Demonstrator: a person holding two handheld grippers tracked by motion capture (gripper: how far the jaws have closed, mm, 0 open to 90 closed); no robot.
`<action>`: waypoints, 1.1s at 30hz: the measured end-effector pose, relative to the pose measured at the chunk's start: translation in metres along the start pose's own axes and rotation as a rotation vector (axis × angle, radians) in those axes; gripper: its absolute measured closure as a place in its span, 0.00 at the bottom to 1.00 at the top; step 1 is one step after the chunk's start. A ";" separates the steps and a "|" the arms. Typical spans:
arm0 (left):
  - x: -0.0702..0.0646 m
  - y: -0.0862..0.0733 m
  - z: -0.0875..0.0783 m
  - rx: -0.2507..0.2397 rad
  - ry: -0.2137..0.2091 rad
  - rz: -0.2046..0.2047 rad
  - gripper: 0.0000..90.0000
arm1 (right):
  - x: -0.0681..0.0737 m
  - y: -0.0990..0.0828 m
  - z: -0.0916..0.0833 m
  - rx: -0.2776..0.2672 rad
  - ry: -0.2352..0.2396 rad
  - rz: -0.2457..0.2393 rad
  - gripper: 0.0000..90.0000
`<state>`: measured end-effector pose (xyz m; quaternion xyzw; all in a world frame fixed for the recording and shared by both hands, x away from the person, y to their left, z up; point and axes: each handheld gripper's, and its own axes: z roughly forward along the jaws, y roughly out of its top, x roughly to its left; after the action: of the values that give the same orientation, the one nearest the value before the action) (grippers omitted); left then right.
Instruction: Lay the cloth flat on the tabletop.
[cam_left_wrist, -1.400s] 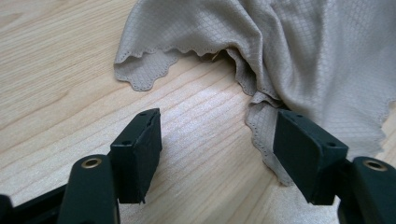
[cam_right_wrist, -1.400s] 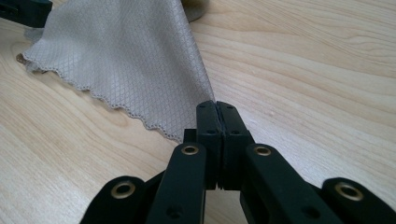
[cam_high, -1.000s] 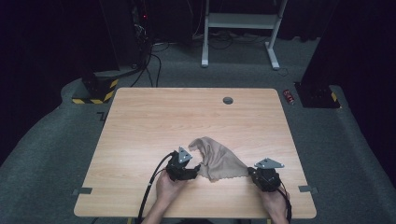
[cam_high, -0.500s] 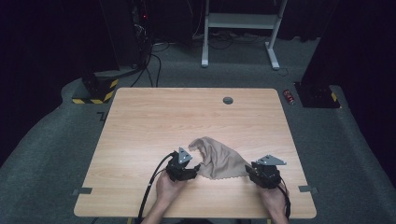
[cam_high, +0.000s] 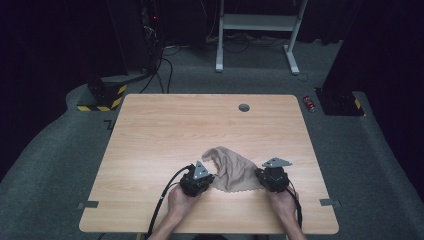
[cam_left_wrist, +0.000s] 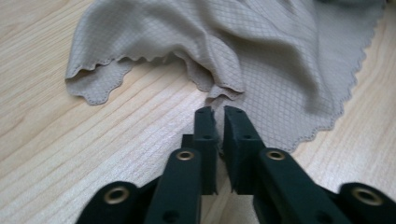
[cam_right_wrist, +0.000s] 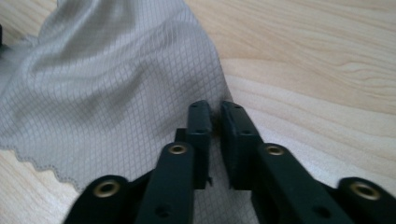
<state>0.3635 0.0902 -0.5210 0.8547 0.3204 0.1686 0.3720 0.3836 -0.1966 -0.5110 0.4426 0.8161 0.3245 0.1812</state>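
Note:
A beige cloth (cam_high: 234, 170) with a diamond weave and scalloped edges lies rumpled on the near half of the wooden table (cam_high: 175, 125). My left gripper (cam_high: 210, 179) sits at its left edge. In the left gripper view its jaws (cam_left_wrist: 218, 112) have just been closing and now pinch a folded edge of the cloth (cam_left_wrist: 261, 56). My right gripper (cam_high: 260, 176) is at the cloth's right edge. In the right gripper view its jaws (cam_right_wrist: 215, 107) have just been closing on the cloth (cam_right_wrist: 116, 79), and fabric runs between the pads.
A small round grommet (cam_high: 244, 107) sits near the table's far edge. On the floor beyond are a black-and-yellow striped base (cam_high: 102, 97), a white frame (cam_high: 255, 30) and a small red item (cam_high: 311, 104). Bare wood lies left of and beyond the cloth.
My right gripper has shifted left, toward the cloth's middle, and the cloth's right side has bunched up a little. My left hand has stayed where it was.

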 end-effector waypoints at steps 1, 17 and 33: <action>-0.002 0.001 0.000 0.012 0.007 0.018 0.97 | 0.000 -0.001 0.000 0.004 0.001 -0.007 0.97; 0.014 -0.024 -0.037 0.081 0.008 -0.044 0.97 | 0.007 0.008 -0.011 -0.045 0.035 -0.019 0.85; 0.030 -0.018 -0.017 0.019 0.108 -0.177 0.51 | 0.005 0.056 0.026 -0.021 0.089 0.040 0.67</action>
<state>0.3691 0.1281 -0.5216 0.8164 0.4157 0.1778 0.3593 0.4299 -0.1606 -0.4913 0.4422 0.8108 0.3558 0.1429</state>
